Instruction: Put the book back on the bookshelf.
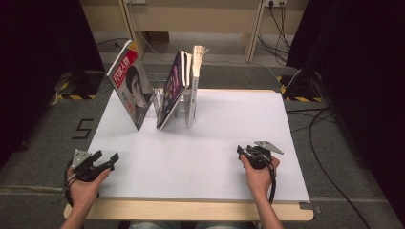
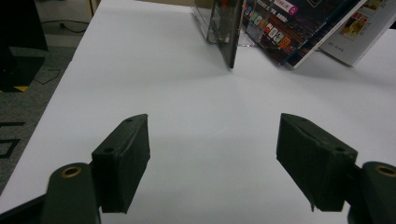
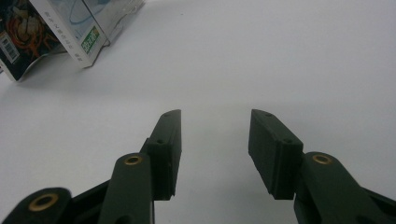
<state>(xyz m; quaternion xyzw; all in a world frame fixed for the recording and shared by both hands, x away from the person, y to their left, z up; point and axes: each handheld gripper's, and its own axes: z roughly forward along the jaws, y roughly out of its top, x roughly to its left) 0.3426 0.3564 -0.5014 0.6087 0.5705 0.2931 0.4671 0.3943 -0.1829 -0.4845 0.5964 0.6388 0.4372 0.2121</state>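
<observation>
Toward the upper middle of the high view, three books lean in a clear rack (image 1: 177, 109): a red-covered book (image 1: 130, 90) leftmost, a dark-covered book (image 1: 171, 89) in the middle, a pale book (image 1: 193, 88) rightmost. Both grippers rest low in that frame, well apart from them, left gripper (image 1: 108, 159) and right gripper (image 1: 243, 151) each gaping wide with nothing between the jaws. Whichever book is meant, approach its free upper edge squarely and close on covers and pages together; the rack's slots are hard to make out, so lift slowly.
</observation>
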